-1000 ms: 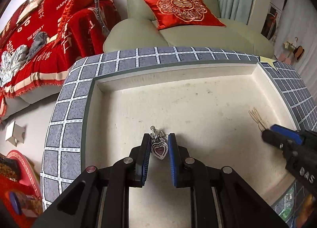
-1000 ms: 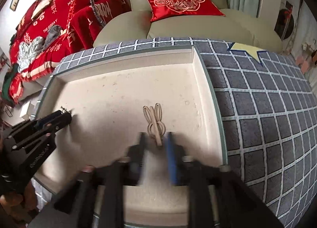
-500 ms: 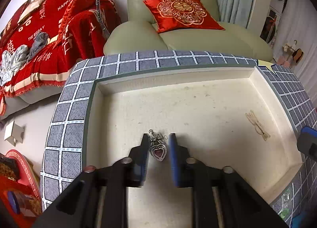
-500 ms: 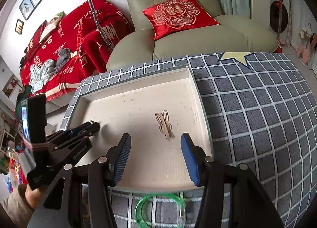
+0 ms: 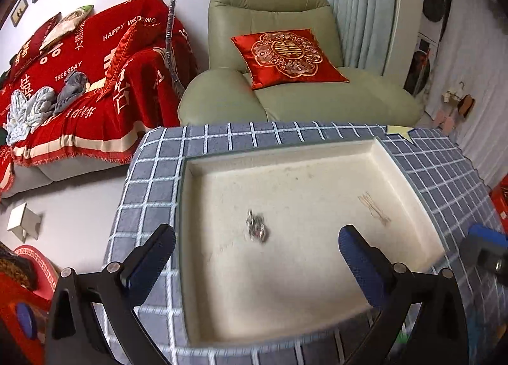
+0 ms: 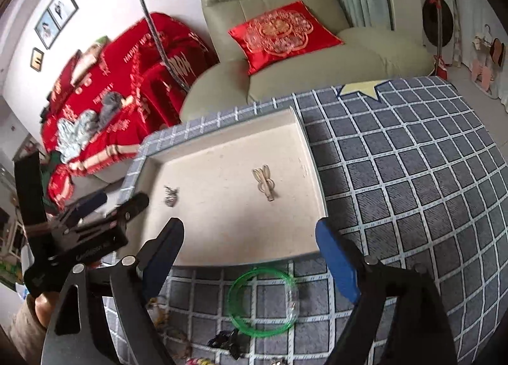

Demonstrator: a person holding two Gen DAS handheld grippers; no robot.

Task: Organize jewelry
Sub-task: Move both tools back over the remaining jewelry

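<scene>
A cream tray sits on a grey checked cloth. A silver heart pendant lies on the tray's left half. A pale gold hair clip lies on its right half. My left gripper is open and empty, raised above the tray's near edge behind the pendant; it also shows in the right wrist view. My right gripper is open and empty, above the tray's front rim. A green bangle lies on the cloth just below it.
Small dark and coloured trinkets lie on the cloth near the bangle. A yellow star patch marks the cloth's far corner. A green armchair with a red cushion and a red-covered sofa stand behind the table.
My left gripper opened, let go of the heart pendant onto the tray and drew back and up. My right gripper released the hair clip, opened and pulled back over the front rim.
</scene>
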